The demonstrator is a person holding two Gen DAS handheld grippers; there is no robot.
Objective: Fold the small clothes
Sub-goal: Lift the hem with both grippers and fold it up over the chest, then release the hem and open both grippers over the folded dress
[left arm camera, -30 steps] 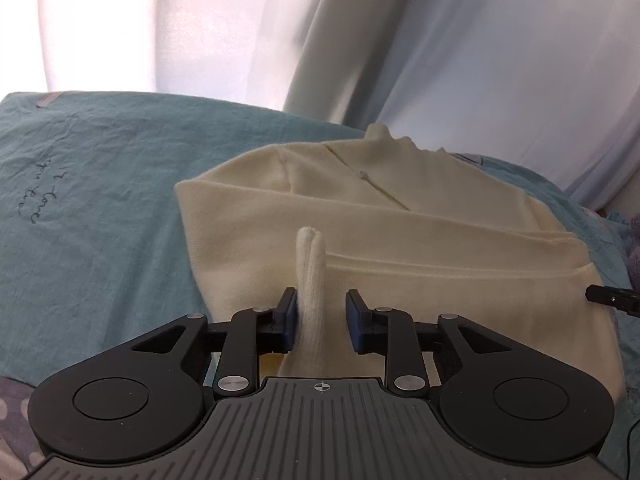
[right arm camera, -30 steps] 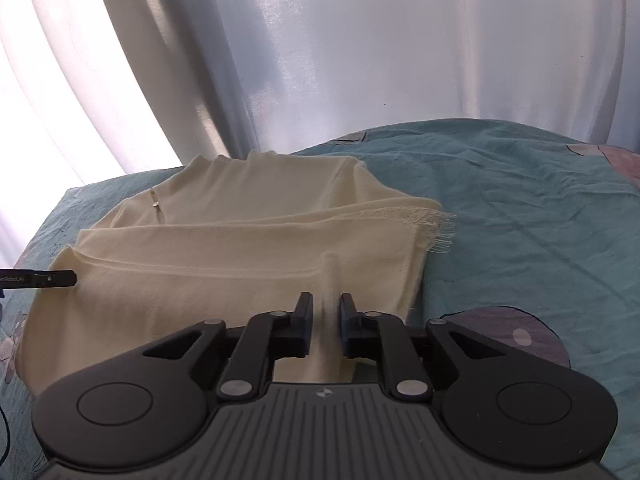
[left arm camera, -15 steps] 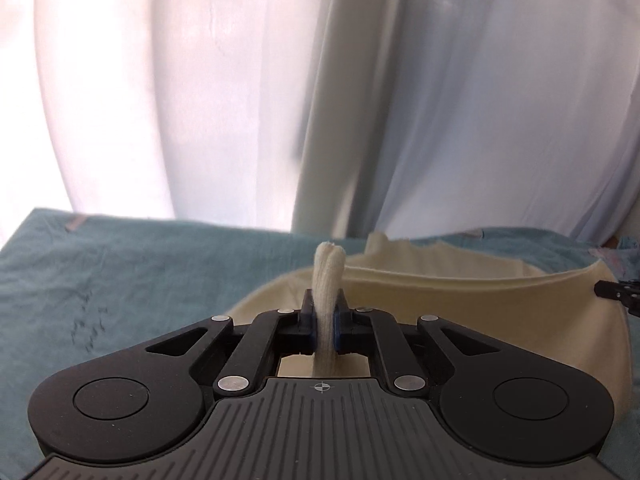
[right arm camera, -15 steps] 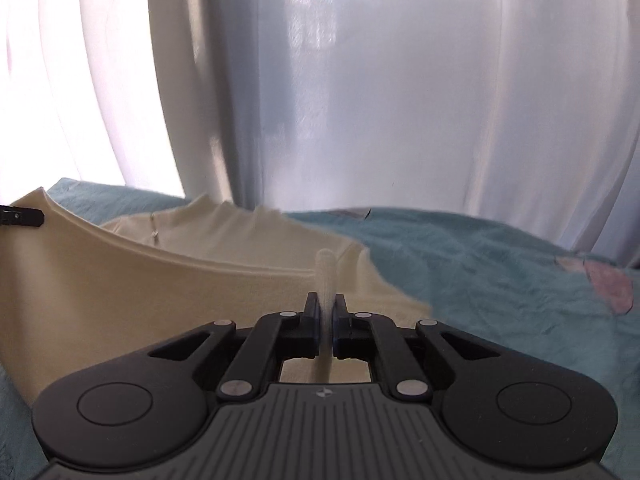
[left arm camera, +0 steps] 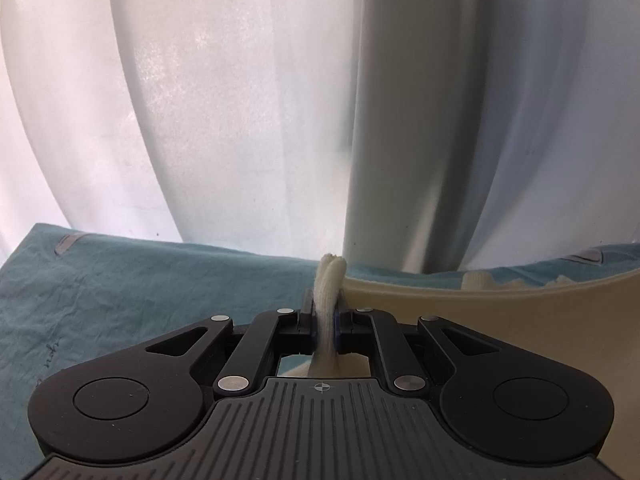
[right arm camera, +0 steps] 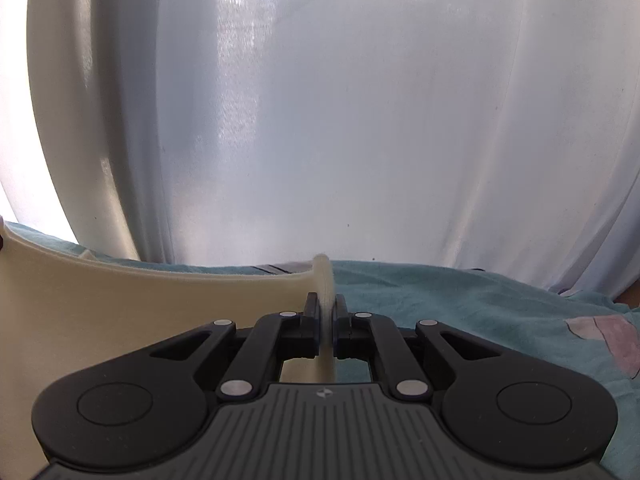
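Left gripper (left arm camera: 325, 312) and right gripper (right arm camera: 327, 312) each clamped on cream garment (left arm camera: 500, 320) edge, above teal bedsheet (left arm camera: 140, 280)

**A bedroom at home**

A teal bedsheet (left arm camera: 160, 280), creased and printed with small script at the left edge of the frame, covers a bed across the lower half. Sheer white curtains (right arm camera: 360, 120) fill the upper frame, lit by daylight. A pink patch (right arm camera: 604, 340) marks the sheet at lower right.
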